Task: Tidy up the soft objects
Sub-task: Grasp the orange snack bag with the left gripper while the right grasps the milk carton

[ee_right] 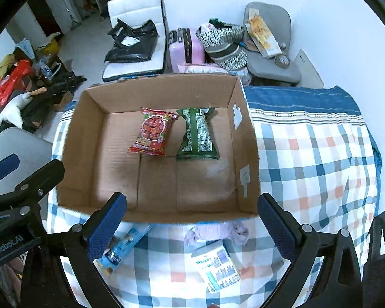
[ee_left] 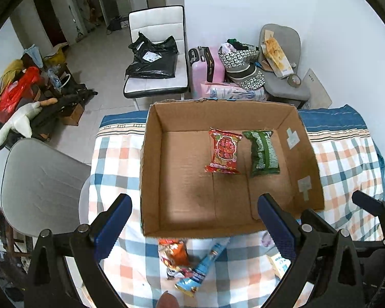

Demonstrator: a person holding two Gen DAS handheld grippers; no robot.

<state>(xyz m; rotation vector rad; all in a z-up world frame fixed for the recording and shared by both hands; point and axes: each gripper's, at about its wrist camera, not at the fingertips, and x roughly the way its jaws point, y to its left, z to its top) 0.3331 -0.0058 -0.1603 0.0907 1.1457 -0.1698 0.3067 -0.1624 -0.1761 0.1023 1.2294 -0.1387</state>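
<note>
An open cardboard box [ee_left: 151,169] [ee_right: 246,141] stands on a checked cloth. Inside lie a red snack packet [ee_left: 224,151] [ee_right: 152,131] and a green packet [ee_left: 263,152] [ee_right: 197,133], side by side. In front of the box lie an orange packet [ee_left: 174,254], a long blue packet [ee_left: 205,267] [ee_right: 123,246], a white-and-blue pack [ee_right: 217,265] and a pale purple soft item [ee_right: 218,231]. My left gripper [ee_left: 195,220] is open and empty above the near box edge. My right gripper [ee_right: 192,220] is open and empty above the near box edge, over the loose packs.
The checked cloth [ee_right: 308,166] covers the table. A grey chair [ee_left: 38,187] stands at the left. Behind the box are a white chair with a black bag [ee_left: 154,59], a pink suitcase [ee_left: 208,64] and another grey chair [ee_left: 282,59].
</note>
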